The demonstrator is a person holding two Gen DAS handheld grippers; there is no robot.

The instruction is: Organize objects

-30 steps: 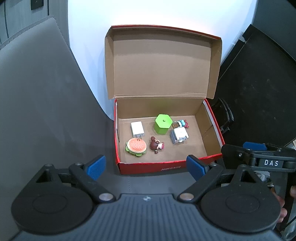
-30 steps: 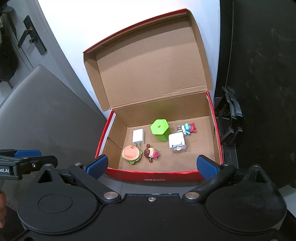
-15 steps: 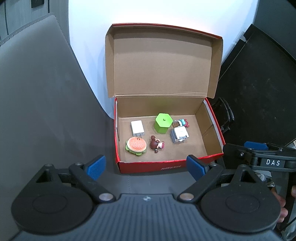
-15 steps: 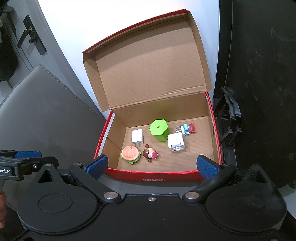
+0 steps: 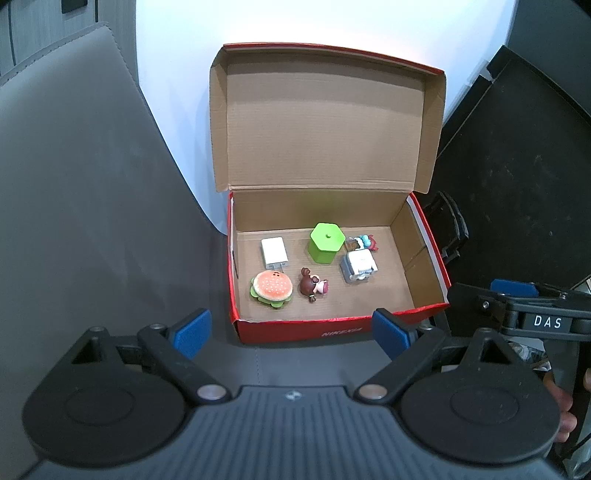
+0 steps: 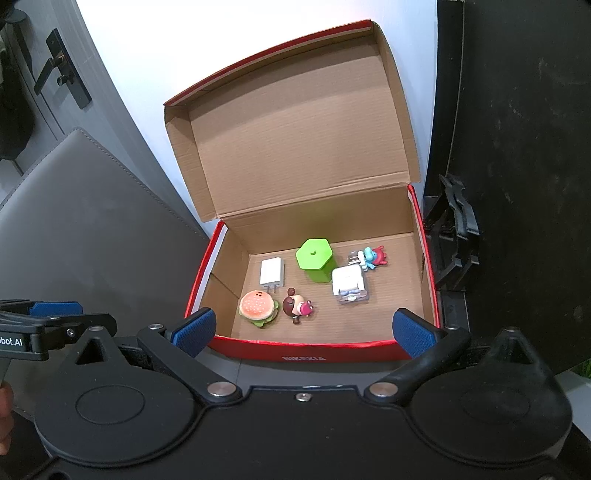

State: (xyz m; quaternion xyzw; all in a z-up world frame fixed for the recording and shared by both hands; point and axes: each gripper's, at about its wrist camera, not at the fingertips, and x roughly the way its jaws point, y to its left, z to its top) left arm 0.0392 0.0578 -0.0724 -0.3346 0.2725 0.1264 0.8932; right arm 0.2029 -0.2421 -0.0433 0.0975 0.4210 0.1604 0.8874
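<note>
An open red cardboard box (image 5: pixel 332 330) (image 6: pixel 306 352) stands in front of both grippers with its lid (image 5: pixel 325 129) upright. Inside lie a burger toy (image 5: pixel 272 288) (image 6: pixel 257 307), a white charger (image 5: pixel 273 253) (image 6: pixel 271 272), a green hexagonal container (image 5: pixel 325 242) (image 6: pixel 314 258), a brown-haired figurine (image 5: pixel 312 287) (image 6: pixel 297 308), a white-grey adapter (image 5: pixel 358 266) (image 6: pixel 349 284) and a small blue-red figurine (image 5: pixel 364 243) (image 6: pixel 373 256). My left gripper (image 5: pixel 291 332) is open and empty just before the box's front wall. My right gripper (image 6: pixel 303 328) is open and empty at the front wall too.
A grey leather mat (image 5: pixel 92 203) lies under and left of the box. A black panel (image 5: pixel 517 166) and a black clamp (image 6: pixel 456 229) stand to the right. A white wall (image 5: pixel 295 22) is behind. A door handle (image 6: pixel 59 70) shows far left.
Both grippers have eased back and up very slightly; the box sits a touch further away in view. The objects in the box have not moved.
</note>
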